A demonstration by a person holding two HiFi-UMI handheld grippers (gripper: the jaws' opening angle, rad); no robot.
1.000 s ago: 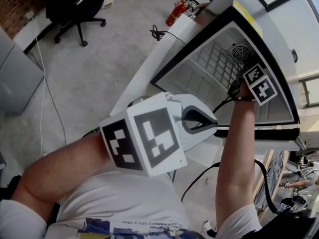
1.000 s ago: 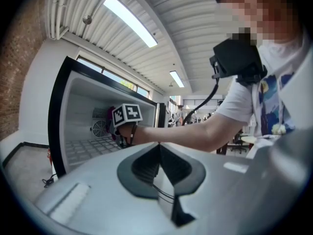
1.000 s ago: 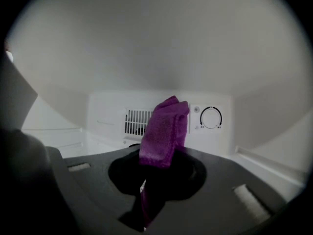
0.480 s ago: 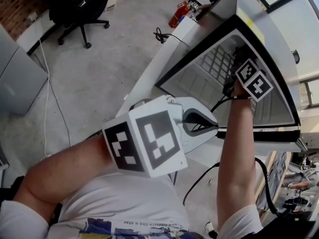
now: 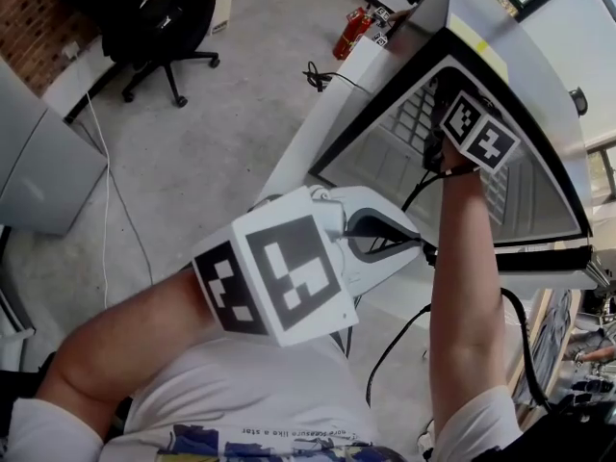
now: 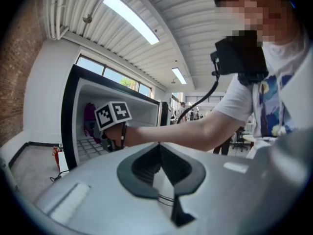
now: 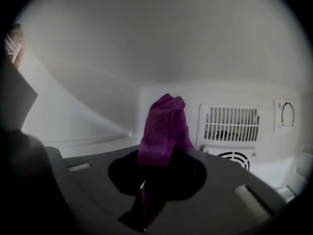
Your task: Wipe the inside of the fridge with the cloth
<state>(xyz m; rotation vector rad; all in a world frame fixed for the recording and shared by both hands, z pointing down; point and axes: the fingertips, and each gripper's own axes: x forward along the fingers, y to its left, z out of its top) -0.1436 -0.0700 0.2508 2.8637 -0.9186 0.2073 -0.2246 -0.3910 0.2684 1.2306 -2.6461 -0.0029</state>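
Inside the fridge (image 6: 68, 121), we are finding the right claw (image 7: 157, 163) pinching the purple cloth (image 7: 164, 124), long axis upright, near the rear vent (image 7: 230, 124); the left claw (image 6: 159, 148) is resting pressed together outside.

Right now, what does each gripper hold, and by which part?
The right gripper pinches the purple cloth by its lower end; the left gripper holds nothing.

Right gripper (image 7: 155, 173) jaws clamped on purple cloth (image 7: 163, 129), cloth bunched upright. Behind: white fridge wall (image 7: 122, 58), slatted vent (image 7: 230, 123), round fan grille (image 7: 233, 158), dial (image 7: 287, 114).
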